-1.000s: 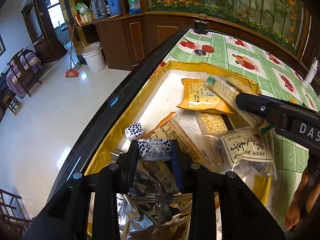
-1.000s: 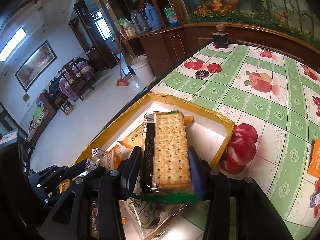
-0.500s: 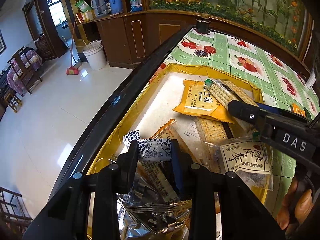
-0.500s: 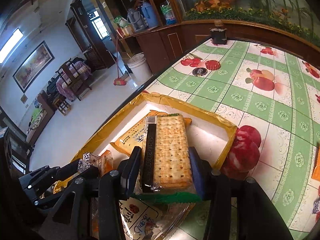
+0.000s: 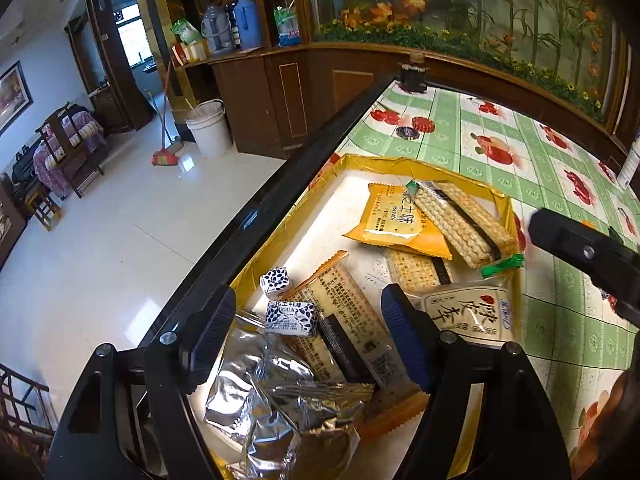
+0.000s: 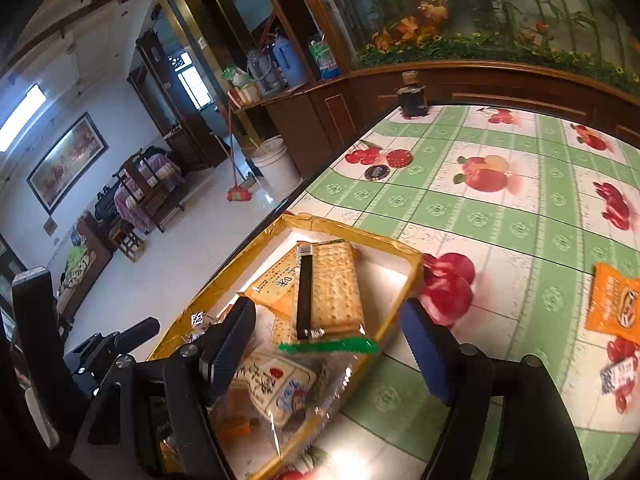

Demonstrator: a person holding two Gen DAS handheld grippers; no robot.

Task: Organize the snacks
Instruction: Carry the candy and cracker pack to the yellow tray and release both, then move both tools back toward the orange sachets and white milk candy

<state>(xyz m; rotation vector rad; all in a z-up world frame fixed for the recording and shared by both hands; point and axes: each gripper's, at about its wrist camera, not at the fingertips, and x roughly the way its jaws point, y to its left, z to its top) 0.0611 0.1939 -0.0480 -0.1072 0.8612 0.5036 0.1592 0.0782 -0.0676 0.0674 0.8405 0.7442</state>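
Both grippers stand with jaws wide and just opened, pressing on nothing: the left gripper [image 5: 306, 340] hovers over a small blue-and-white candy [image 5: 291, 319] lying among silver packets [image 5: 264, 412] at the near end of the yellow tray [image 5: 404, 162]. Beyond the right gripper [image 6: 332, 348], the clear-wrapped cracker pack [image 6: 334, 292] lies loose in that tray, resting on an orange-yellow packet [image 6: 274, 284]. An orange snack pack [image 6: 614, 308] sits well apart on the fruit-print tablecloth [image 6: 500, 216].

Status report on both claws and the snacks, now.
Both claws just opened, nothing gripped: left claw, right claw. Cracker pack and small candy lie in gold tray. Nothing blocking.
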